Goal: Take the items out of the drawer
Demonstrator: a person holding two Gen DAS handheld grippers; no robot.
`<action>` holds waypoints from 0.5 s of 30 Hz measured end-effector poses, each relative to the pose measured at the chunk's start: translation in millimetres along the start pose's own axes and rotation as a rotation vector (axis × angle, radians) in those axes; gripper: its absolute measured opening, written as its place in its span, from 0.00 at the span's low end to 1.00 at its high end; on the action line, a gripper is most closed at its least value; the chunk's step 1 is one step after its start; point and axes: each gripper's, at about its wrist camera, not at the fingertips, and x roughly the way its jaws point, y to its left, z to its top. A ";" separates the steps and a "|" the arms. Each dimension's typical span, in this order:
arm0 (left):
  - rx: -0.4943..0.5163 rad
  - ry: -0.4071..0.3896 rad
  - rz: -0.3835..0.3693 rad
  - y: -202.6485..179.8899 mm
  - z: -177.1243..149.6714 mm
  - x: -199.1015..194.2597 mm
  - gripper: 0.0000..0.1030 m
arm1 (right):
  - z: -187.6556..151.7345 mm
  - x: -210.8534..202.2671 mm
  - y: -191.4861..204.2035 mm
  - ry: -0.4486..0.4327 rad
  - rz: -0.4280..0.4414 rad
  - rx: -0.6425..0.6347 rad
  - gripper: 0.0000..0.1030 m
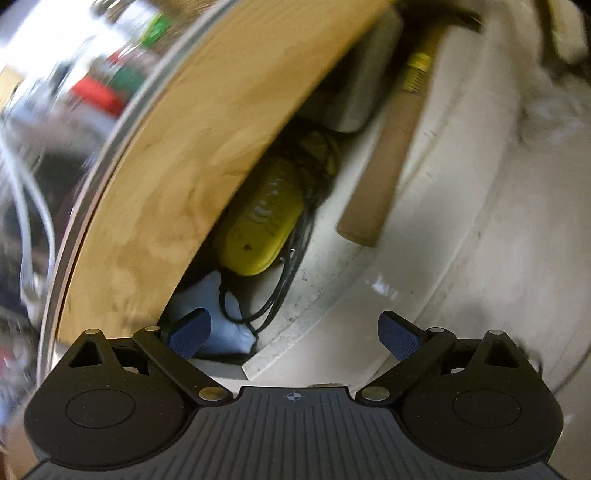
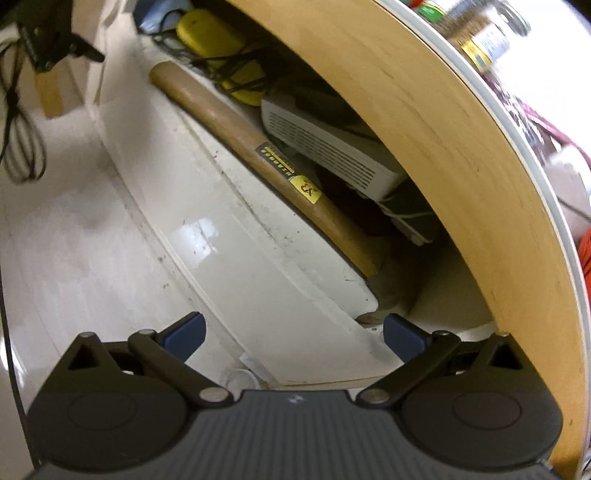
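A white drawer [image 1: 332,266] [image 2: 236,236] stands partly pulled out under a wooden tabletop [image 1: 192,147] [image 2: 424,110]. Inside lie a yellow device [image 1: 258,225] [image 2: 210,33] wrapped in black cable, a wooden hammer handle [image 1: 384,162] [image 2: 236,125] with a yellow sticker, a white vented box [image 1: 369,74] [image 2: 332,147] and a pale blue cloth [image 1: 221,317]. My left gripper [image 1: 293,336] hangs open over the drawer's front edge, near the blue cloth. My right gripper [image 2: 293,338] is open too, above the drawer front near the hammer's head end.
The tabletop overhangs most of the drawer's contents. Jars and red and orange cords [image 2: 517,74] sit on the table. A black cable bundle [image 2: 22,129] hangs at the left of the right wrist view. White cloth [image 1: 535,92] lies at the right in the left wrist view.
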 end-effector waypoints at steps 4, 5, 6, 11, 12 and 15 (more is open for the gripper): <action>0.111 -0.004 0.007 -7.7 -1.3 1.2 0.97 | -3.4 -2.6 3.6 -0.016 -0.033 -0.119 1.00; 0.128 -0.003 0.004 -8.9 -1.6 1.5 0.97 | -4.9 -3.1 4.0 -0.015 -0.038 -0.145 1.00; 0.146 -0.001 -0.002 -9.7 -2.1 2.0 0.97 | -6.4 -3.5 4.6 -0.014 -0.041 -0.168 1.00; 0.257 -0.005 -0.004 -19.4 -7.1 5.9 0.97 | -13.4 -3.0 8.8 -0.008 -0.051 -0.276 1.00; 0.284 -0.007 -0.005 -21.3 -8.6 6.8 0.97 | -13.9 -3.1 9.8 -0.007 -0.051 -0.293 1.00; 0.350 -0.001 0.007 -24.7 -11.6 6.8 0.97 | -14.1 -3.0 13.4 -0.009 -0.055 -0.347 1.00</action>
